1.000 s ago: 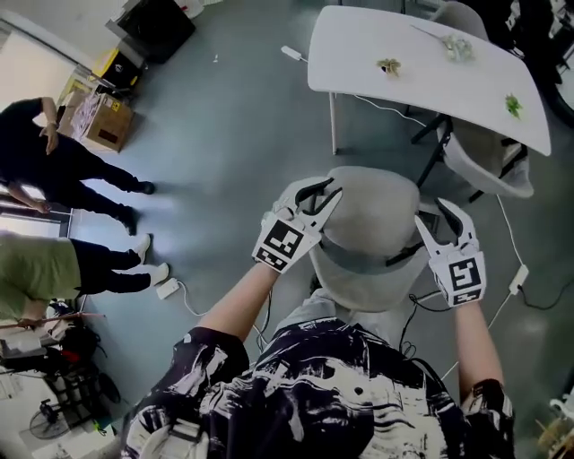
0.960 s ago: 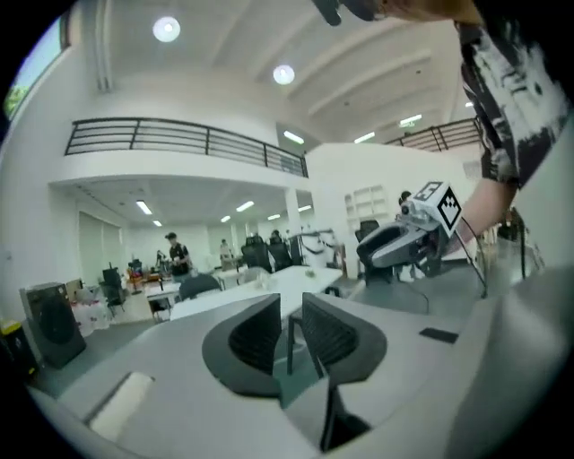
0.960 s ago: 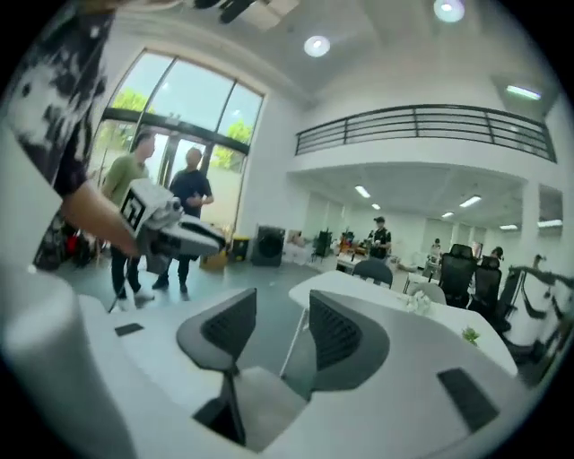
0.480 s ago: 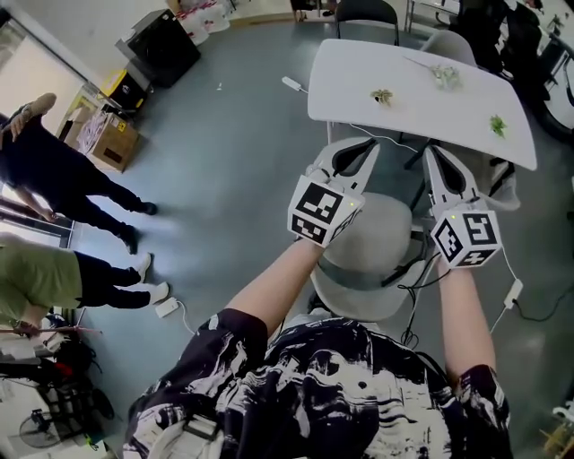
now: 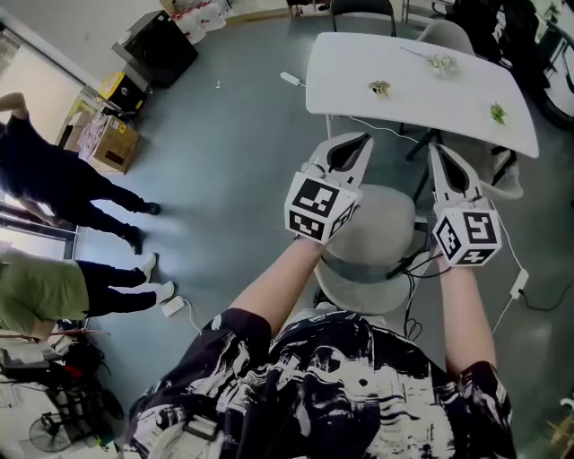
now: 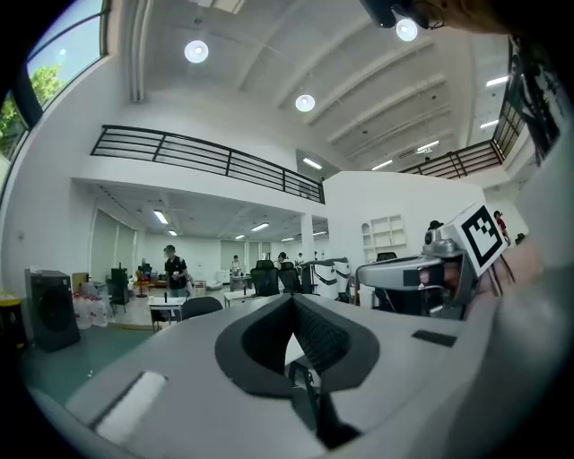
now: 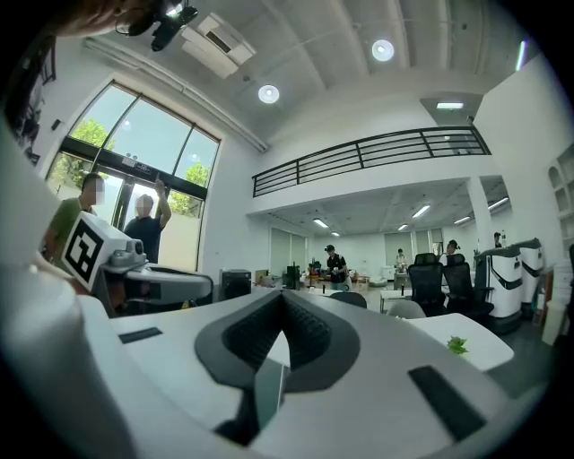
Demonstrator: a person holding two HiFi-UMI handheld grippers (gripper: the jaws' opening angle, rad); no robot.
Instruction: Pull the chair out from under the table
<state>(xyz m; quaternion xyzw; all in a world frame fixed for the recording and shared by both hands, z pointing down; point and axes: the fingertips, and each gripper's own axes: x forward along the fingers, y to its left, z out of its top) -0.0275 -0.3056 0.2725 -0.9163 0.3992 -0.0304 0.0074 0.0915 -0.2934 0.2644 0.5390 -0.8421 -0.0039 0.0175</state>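
Observation:
A grey round-seated chair stands right in front of me, out from under the white table, its seat below both grippers. My left gripper and right gripper are held up side by side above the chair and point level toward the table. Neither touches the chair. In the left gripper view the jaws meet at the tip with nothing between them, and the right gripper shows beside them. The right gripper view shows its jaws likewise closed and empty.
A second grey chair sits tucked under the table's right end and a black chair stands beyond it. Small green sprigs lie on the table. Cables and a power strip lie on the floor at right. Two people, a cardboard box and a black case are at left.
Both grippers have left the sides of the chair's seat, risen above it and closed from open. Since half a second ago they have hardly moved.

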